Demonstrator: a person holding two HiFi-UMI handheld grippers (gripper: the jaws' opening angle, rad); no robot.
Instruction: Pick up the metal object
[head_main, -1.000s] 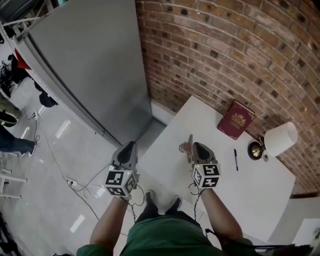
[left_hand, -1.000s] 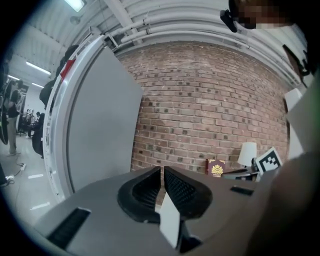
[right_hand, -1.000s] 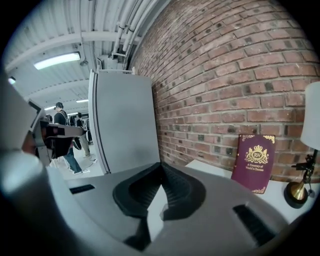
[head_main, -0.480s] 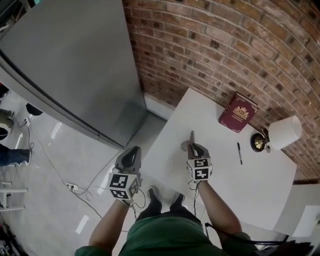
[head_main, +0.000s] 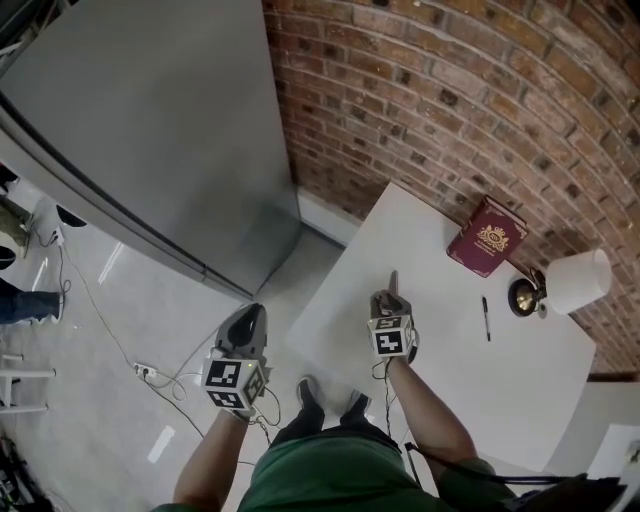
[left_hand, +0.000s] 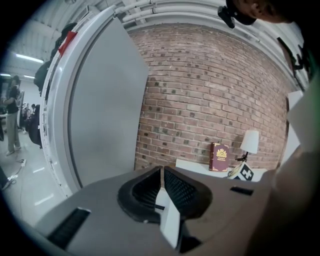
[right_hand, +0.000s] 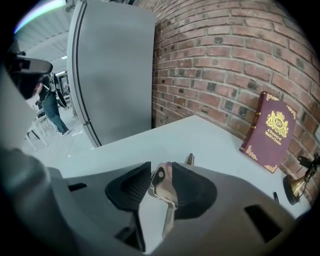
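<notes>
As the jaws of the right claw (right_hand: 161, 167) are opening, the metal piece (right_hand: 161, 186) is seen standing between them, close against the right-hand pad, with a gap showing at the left-hand pad. No firm grip can be read from this. The pick-up is therefore judged unfinished: the piece has been reached and sits within the jaws, but it has yet to be clamped and lifted clear. The piece is thin and shiny, silvery with a warm tint. A small round hole or rivet is seen near its upper end, and it narrows to a bent stem lower down. A slim tip is seen just past the jaws. Whether its foot rests on the table (head_main: 500, 390) below the claw cannot be told. Ahead and to the right of the claw a pen (head_main: 486, 318), a red book (right_hand: 270, 132) and a lamp (head_main: 578, 282) are found. Well to the left, off the table, the left claw (left_hand: 161, 172) is held closed and empty.
</notes>
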